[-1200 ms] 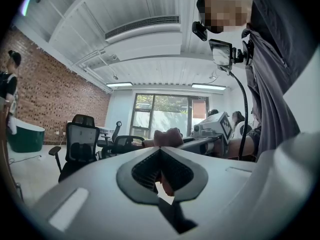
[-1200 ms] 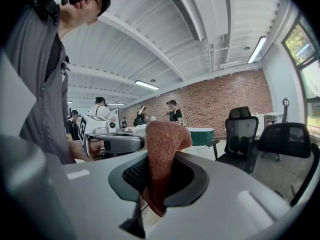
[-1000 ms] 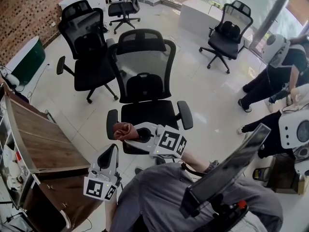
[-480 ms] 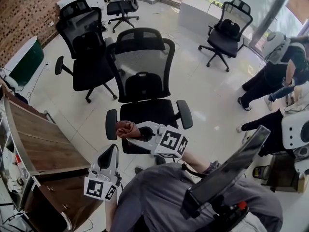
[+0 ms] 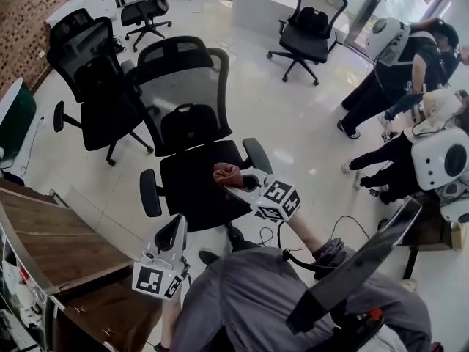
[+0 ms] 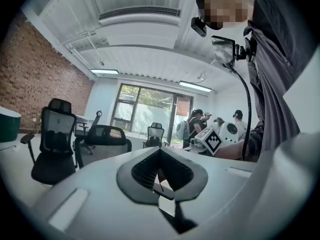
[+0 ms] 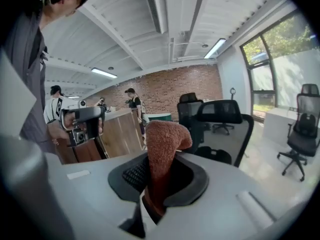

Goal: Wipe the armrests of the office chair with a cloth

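The black mesh office chair stands before me, its left armrest and right armrest both in the head view. My right gripper is shut on a brown cloth, held over the right side of the seat, just left of the right armrest. I cannot tell whether the cloth touches anything. In the right gripper view the cloth sticks up out of the jaws. My left gripper hangs lower left, off the chair, shut with nothing in it.
A second black chair stands close at the left, and others farther back. A wooden desk runs along the lower left. People stand at the right. A cable lies on the tiled floor.
My right gripper has carried the cloth from beside the left armrest across the seat toward the right armrest. The head view has shifted. The left gripper has barely moved.
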Demonstrator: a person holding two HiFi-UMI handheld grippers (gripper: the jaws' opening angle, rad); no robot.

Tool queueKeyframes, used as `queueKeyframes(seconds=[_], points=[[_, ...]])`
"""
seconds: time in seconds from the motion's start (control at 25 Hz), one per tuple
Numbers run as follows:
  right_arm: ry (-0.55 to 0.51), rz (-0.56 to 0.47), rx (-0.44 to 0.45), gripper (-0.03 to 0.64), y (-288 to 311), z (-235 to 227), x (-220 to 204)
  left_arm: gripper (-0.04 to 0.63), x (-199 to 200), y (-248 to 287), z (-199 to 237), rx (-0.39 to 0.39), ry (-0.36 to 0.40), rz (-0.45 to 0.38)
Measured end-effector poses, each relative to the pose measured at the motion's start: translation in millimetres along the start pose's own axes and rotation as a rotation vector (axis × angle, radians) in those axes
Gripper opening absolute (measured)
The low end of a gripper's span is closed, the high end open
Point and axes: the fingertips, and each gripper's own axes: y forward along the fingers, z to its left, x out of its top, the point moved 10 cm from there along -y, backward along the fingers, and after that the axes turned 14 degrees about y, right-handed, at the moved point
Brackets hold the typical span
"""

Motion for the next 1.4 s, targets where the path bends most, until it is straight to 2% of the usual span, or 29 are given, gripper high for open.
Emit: queueKeyframes(seconds=[0.2,0.44,0.56,0.68,0.92,1.04,1.2,1.4], points=[[0.065,0.004,-0.152,0.058,-43,-26,-30,0.015,-17,16,-8,-0.110,-0.002,0.040],[0.119,0.027,-0.214,0.058,-63,-63,-55,0.015,-27,49,-17,-0.180,0.006,0.107],[0.131,0.065,-0.229,0.058,-56,-113,-66,0.015,-54,90,-18,-0.213,0.021,0.182],[0.126,0.127,-0.251,0.058,-38,-183,-80,0.015,-83,142,-20,-0.234,0.028,0.250],[0.063,0.291,-0.227,0.058,26,-313,-96,0.015,-112,234,-16,-0.241,0.014,0.352],[0.043,0.345,-0.219,0.058,62,-362,-100,0.015,-119,268,-14,-0.253,0.012,0.391],[0.022,0.402,-0.194,0.058,90,-387,-106,0.015,-123,288,-13,-0.269,0.015,0.423],[0.028,0.450,-0.140,0.057,85,-369,-132,0.015,-130,295,-13,-0.277,-0.008,0.439]])
